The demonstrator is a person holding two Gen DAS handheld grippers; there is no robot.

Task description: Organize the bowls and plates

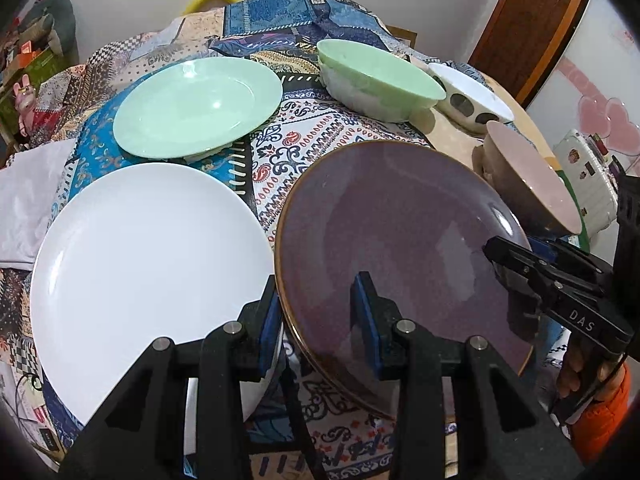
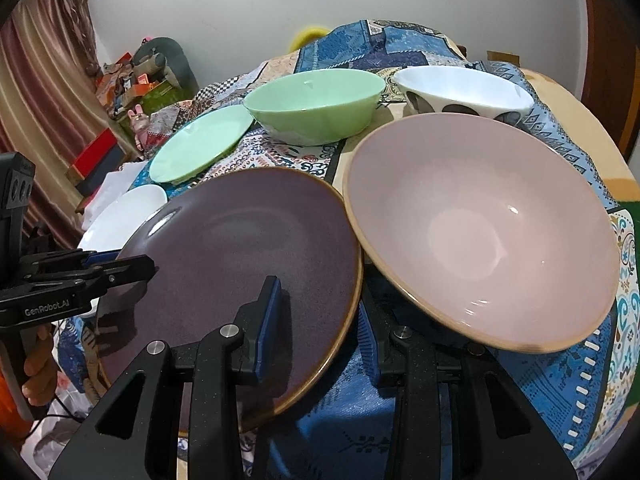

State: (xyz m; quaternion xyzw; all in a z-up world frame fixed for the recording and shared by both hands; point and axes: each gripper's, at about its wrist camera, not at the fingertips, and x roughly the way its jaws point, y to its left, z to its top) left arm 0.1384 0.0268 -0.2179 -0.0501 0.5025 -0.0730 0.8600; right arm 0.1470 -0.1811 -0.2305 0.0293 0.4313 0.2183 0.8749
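A purple plate with a brown rim lies between both grippers; it also shows in the right wrist view. My left gripper is open and straddles the plate's left rim. My right gripper is open and straddles its right rim; it also shows in the left wrist view. A white plate lies to the left. A green plate lies behind it. A pink bowl sits right of the purple plate. A green bowl and a white spotted bowl stand at the back.
The table wears a patterned blue patchwork cloth. A white cloth lies at the left edge. A white case stands beyond the table on the right. Clutter and a curtain lie off to the left.
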